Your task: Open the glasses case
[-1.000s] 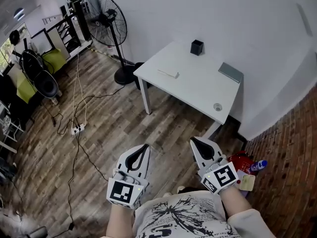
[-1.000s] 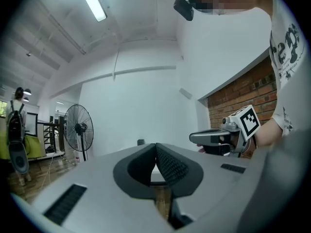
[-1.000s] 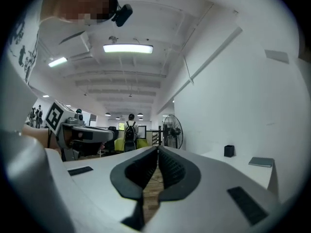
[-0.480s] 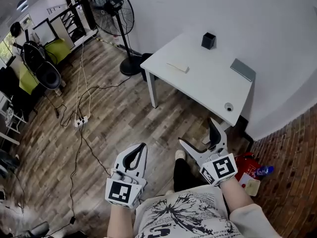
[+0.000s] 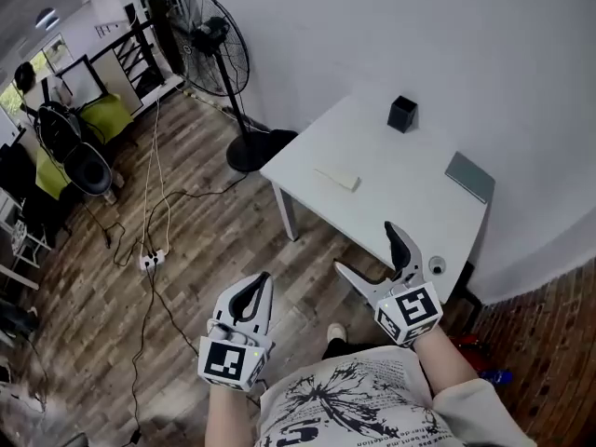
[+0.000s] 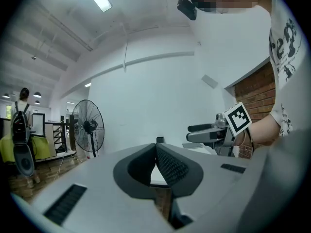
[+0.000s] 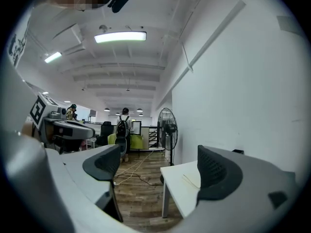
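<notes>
A white table (image 5: 391,208) stands ahead on the right. A slim cream case (image 5: 337,179), a flat grey-green case (image 5: 469,176) and a black cube holder (image 5: 402,114) lie on it; which is the glasses case I cannot tell. My right gripper (image 5: 371,252) hangs over the table's near edge, jaws wide open and empty. In the right gripper view its gripper (image 7: 160,166) frames the table corner (image 7: 181,191) and the cream case (image 7: 192,180). My left gripper (image 5: 260,285) is shut on nothing, over the floor left of the table; in its own view the left gripper (image 6: 156,149) shows pads pressed together.
A small round object (image 5: 436,266) sits near the table's front corner. A standing fan (image 5: 216,45) is left of the table, with cables and a power strip (image 5: 149,261) on the wood floor. Chairs and a person (image 7: 124,125) are farther back. A white wall lies behind the table.
Both grippers have moved toward the table, which now sits nearer. The right gripper went from shut to wide open; the left stayed shut.
</notes>
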{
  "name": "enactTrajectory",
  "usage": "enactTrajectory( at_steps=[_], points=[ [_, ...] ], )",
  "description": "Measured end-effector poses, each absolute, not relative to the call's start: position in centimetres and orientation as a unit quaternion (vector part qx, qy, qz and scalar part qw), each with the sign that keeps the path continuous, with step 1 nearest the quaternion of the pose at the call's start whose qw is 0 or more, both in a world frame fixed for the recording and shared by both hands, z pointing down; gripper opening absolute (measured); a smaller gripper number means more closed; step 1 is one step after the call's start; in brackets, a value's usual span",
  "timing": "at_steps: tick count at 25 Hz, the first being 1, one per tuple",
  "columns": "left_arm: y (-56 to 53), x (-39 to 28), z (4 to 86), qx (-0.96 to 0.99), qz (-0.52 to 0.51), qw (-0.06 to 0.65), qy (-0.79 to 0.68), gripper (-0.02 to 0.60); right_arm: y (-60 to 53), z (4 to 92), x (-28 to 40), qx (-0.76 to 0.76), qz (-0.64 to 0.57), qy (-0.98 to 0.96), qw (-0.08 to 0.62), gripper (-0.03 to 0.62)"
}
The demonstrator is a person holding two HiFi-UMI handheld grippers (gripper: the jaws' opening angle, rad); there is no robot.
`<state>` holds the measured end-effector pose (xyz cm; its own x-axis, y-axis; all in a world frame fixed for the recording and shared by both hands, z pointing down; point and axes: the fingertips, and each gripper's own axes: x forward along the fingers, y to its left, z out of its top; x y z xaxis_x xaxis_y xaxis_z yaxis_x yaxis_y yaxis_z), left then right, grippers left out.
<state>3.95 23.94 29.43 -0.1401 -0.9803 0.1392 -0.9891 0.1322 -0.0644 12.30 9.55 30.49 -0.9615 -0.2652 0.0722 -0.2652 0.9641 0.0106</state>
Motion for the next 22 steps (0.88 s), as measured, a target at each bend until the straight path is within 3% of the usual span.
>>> enactTrajectory(
  at_steps=[11,22],
  points=[
    [7.1,-3.3,29.5,0.675,0.070,0.026,-0.734,0.014,-5.8,33.7,4.7,0.154,0.040,-0.984,0.078,0.491],
    [-4.5,-11.0,35.4,0.739,0.117,0.086,-0.657,0.014,-14.2,39.1,-1.4,0.210,0.057,-0.965,0.149,0.463]
  ],
)
